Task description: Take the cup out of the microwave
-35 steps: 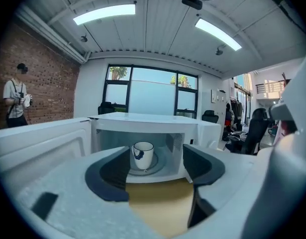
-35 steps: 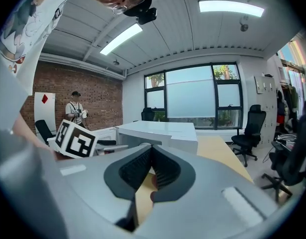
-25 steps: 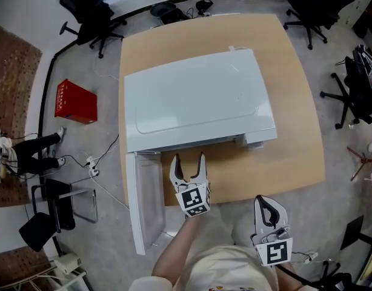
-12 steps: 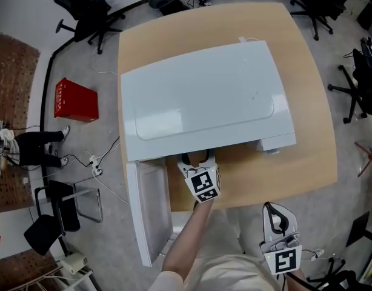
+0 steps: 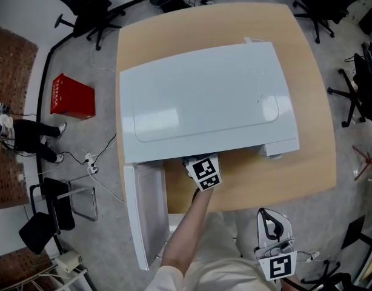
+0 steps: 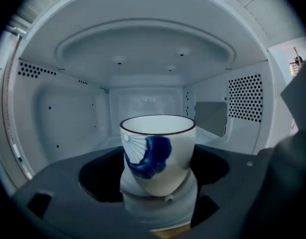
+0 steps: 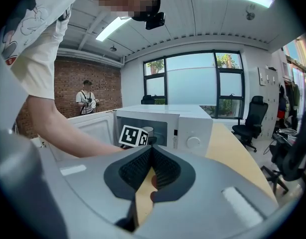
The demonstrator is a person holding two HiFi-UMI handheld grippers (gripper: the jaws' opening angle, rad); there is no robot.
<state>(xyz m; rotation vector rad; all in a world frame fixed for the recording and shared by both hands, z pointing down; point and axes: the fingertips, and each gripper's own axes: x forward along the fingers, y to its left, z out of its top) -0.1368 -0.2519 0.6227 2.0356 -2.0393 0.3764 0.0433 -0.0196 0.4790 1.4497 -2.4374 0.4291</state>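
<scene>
A white cup [image 6: 158,153] with a blue pattern stands on the turntable inside the white microwave [image 5: 204,102]. Its door [image 5: 146,211] hangs open at the left. My left gripper [image 6: 157,169] reaches into the cavity. Its jaws are opening, one on each side of the cup, with dark gaps between pads and cup. From the head view only its marker cube [image 5: 204,173] shows at the microwave's front edge. My right gripper [image 5: 271,229] hangs shut and empty off the table's near edge. In the right gripper view the cup [image 7: 147,130] shows through the microwave opening.
The microwave sits on a wooden table [image 5: 307,144]. Its control panel with a knob [image 7: 193,142] is at the right of the opening. Office chairs stand around the table, and a red box [image 5: 73,99] and cables lie on the floor at the left. A person [image 5: 22,138] stands far left.
My left gripper has moved forward from in front of the microwave into its cavity, so its fingers are now hidden under the microwave's top. The right gripper has stayed near the table's edge.
</scene>
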